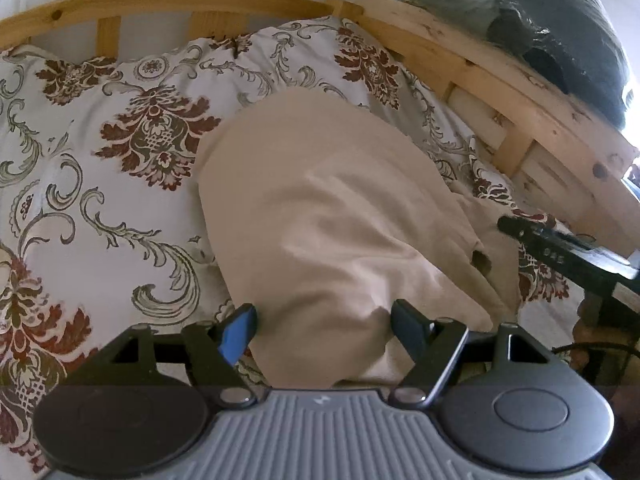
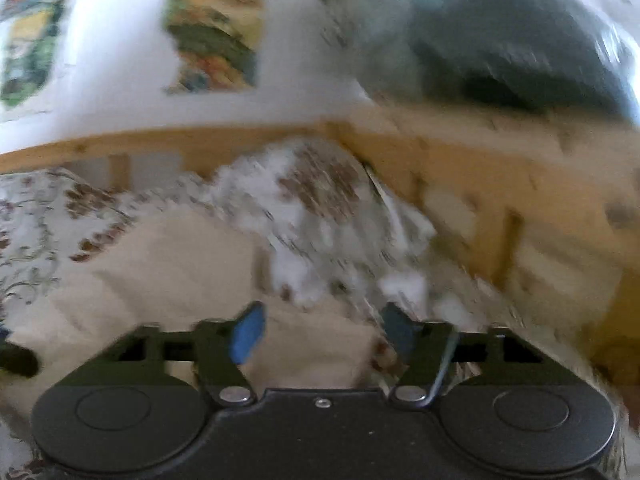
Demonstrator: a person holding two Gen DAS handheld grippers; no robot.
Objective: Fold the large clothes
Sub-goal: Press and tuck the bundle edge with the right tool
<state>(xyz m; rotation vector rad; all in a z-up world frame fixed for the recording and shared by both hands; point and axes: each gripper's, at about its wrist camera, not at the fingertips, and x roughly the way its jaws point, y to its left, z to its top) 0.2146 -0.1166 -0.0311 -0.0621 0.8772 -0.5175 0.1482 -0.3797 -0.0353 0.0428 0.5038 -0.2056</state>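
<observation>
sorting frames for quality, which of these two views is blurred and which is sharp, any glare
Left wrist view: sharp, beige garment and floral bedspread crisp, fisheye bends the wooden bed frame, glare at the right edge. Right wrist view: heavy motion blur throughout.

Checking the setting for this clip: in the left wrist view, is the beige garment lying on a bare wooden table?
No, the beige garment lies on a floral bedspread bordered by a slatted wooden bed frame.
</observation>
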